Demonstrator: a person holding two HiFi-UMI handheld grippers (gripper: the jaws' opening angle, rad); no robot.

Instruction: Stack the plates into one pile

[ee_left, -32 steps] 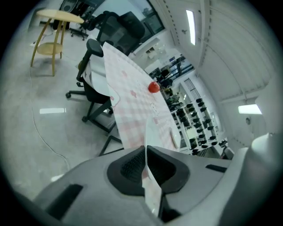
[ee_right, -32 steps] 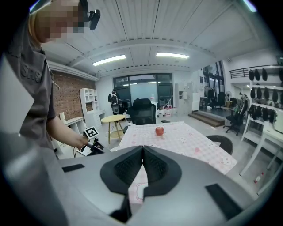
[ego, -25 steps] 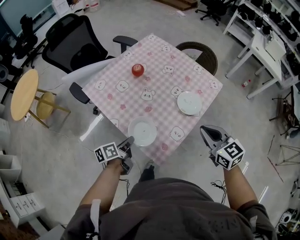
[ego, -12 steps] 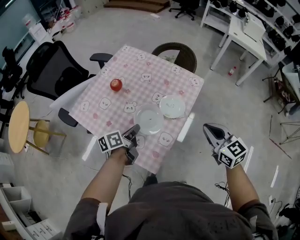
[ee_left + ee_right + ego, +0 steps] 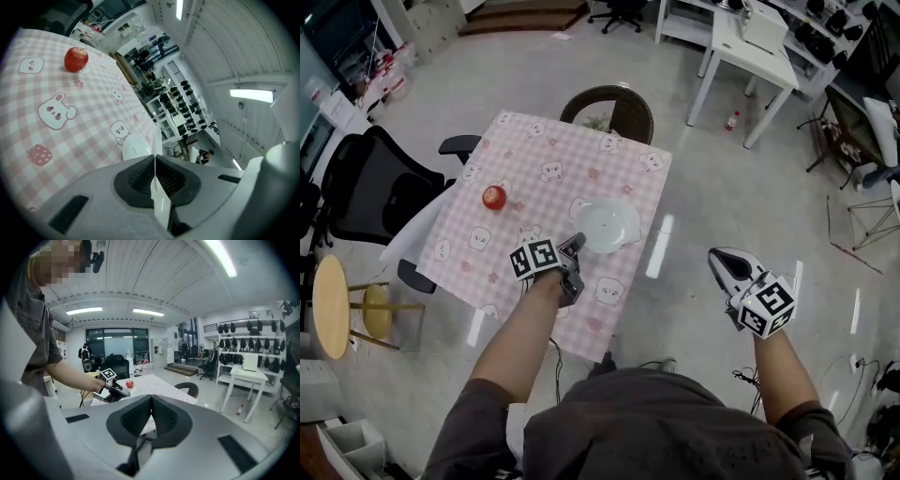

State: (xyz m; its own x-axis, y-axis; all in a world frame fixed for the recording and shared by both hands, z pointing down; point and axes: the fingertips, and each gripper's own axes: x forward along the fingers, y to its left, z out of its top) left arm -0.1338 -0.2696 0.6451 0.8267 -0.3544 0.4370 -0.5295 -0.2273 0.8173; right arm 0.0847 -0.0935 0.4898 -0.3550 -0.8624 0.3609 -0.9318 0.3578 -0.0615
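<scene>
Step in hand, as I judge it: carrying one plate onto the other.

Left gripper (image 5: 573, 251) is closed on the rim of a plate (image 5: 609, 223) — the rim shows edge-on between its pads in the left gripper view. The held plate hangs over the table (image 5: 544, 141), at 3 o'clock from the apple (image 5: 494, 197).

The second plate (image 5: 135, 146) lies on the table just beyond the jaws. The head view does not separate the two.

Right gripper (image 5: 727, 261) is closed and empty, off the table at 4 o'clock.

Next move calls for centring the held plate over the second plate, lowering it level, then releasing — a tilted release could let it slide.
</scene>
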